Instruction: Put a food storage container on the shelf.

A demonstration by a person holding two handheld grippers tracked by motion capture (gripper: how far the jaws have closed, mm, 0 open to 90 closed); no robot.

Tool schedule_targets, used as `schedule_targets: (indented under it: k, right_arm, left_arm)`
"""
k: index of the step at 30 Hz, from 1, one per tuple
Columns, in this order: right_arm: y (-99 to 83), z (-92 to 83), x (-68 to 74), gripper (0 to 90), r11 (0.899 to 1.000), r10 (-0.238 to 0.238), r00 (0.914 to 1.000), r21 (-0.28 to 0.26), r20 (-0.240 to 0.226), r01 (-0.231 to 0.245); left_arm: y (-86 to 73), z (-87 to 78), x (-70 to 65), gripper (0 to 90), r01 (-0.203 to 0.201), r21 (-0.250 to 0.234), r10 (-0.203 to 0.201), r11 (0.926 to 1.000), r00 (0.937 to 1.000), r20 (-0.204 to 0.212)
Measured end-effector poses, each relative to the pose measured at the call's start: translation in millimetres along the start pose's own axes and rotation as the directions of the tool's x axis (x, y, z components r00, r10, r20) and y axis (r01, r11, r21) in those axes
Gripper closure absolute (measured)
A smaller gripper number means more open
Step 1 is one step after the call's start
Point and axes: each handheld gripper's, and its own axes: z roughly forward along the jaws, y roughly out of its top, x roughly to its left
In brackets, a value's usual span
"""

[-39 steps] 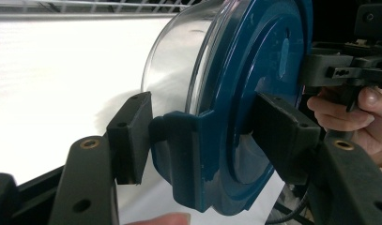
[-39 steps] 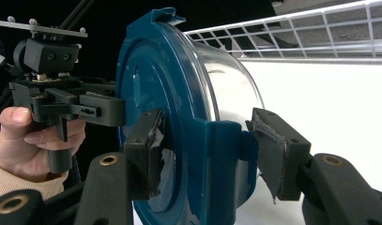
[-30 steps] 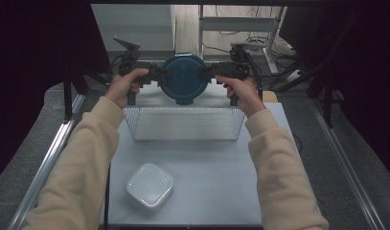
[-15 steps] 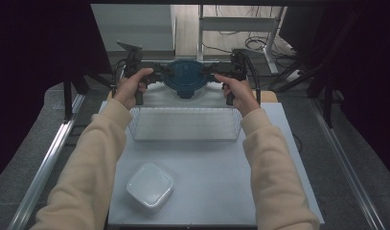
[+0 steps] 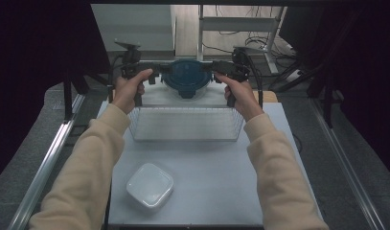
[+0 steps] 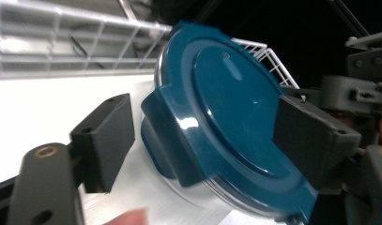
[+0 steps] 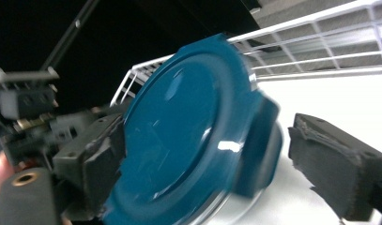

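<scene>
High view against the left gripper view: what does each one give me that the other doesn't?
High view alone: both sleeved forearms, the white square container near the table's front edge, and the table as a whole. Left gripper view alone: the blue lid's side tab and the clear bowl rim under the lid. Both: the blue lid, the left gripper, the right gripper and the white wire basket.

high: above, facing forward-down | gripper views: close, opposite sides, sharing blue lid point(image 6: 231, 122)
</scene>
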Motion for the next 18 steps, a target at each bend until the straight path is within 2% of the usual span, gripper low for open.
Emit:
schedule_targets:
  k: [2, 3, 5, 6, 8, 11, 15, 17, 18]
  right_arm:
    - [-4.7, -6.5, 9.1, 8.8, 0.998, -0.064, 0.9974, 0.001, 0.033, 0.064]
    - [-8.2, -10.3, 12.9, 9.1, 0.994, -0.103, 0.9935, -0.015, 0.048, 0.104]
    - [-15.3, -17.6, 17.9, 9.1, 0.985, -0.167, 0.9834, -0.024, 0.07, 0.169]
    - [-20.5, -22.3, 19.5, 9.7, 0.978, -0.204, 0.9751, -0.017, 0.086, 0.206]
    - [-28.7, -28.3, 20.7, 10.4, 0.97, -0.242, 0.9651, -0.009, 0.099, 0.244]
    - [-43.7, -38.7, 21.0, 11.9, 0.951, -0.306, 0.9449, -0.009, 0.117, 0.309]
    - [-65.8, -51.6, 23.5, 13.1, 0.925, -0.379, 0.9183, 0.013, 0.115, 0.38]
    - [-79.0, -58.4, 24.1, 14.6, 0.912, -0.409, 0.9062, 0.017, 0.109, 0.409]
    - [-86.3, -61.9, 24.2, 15.1, 0.907, -0.421, 0.9011, 0.018, 0.106, 0.421]
  left_arm:
    - [-4.9, -8.2, -4.5, 23.0, -0.032, -0.007, 0.032, 0.9995, 0.9994, -0.015]
    - [-8.2, -12.5, -6.2, 22.4, -0.048, -0.005, 0.048, 0.9988, 0.9987, -0.017]
    - [-18.6, -22.6, -10.1, 21.2, -0.08, -0.005, 0.08, 0.9968, 0.9962, -0.035]
    - [-22.6, -25.9, -11.6, 21.0, -0.101, 0.001, 0.101, 0.9949, 0.9939, -0.044]
    - [-36.3, -34.6, -17.1, 20.9, -0.153, 0.011, 0.153, 0.9882, 0.9851, -0.078]
    - [-53.3, -44.7, -21.4, 21.6, -0.209, 0.02, 0.209, 0.9778, 0.9732, -0.095]
    - [-80.6, -56.4, -26.0, 23.7, -0.289, 0.042, 0.292, 0.9565, 0.9476, -0.13]
    - [-96.5, -61.8, -26.8, 24.2, -0.309, 0.041, 0.311, 0.9503, 0.9408, -0.135]
    - [-104.8, -64.3, -26.6, 24.2, -0.314, 0.043, 0.317, 0.9484, 0.9397, -0.128]
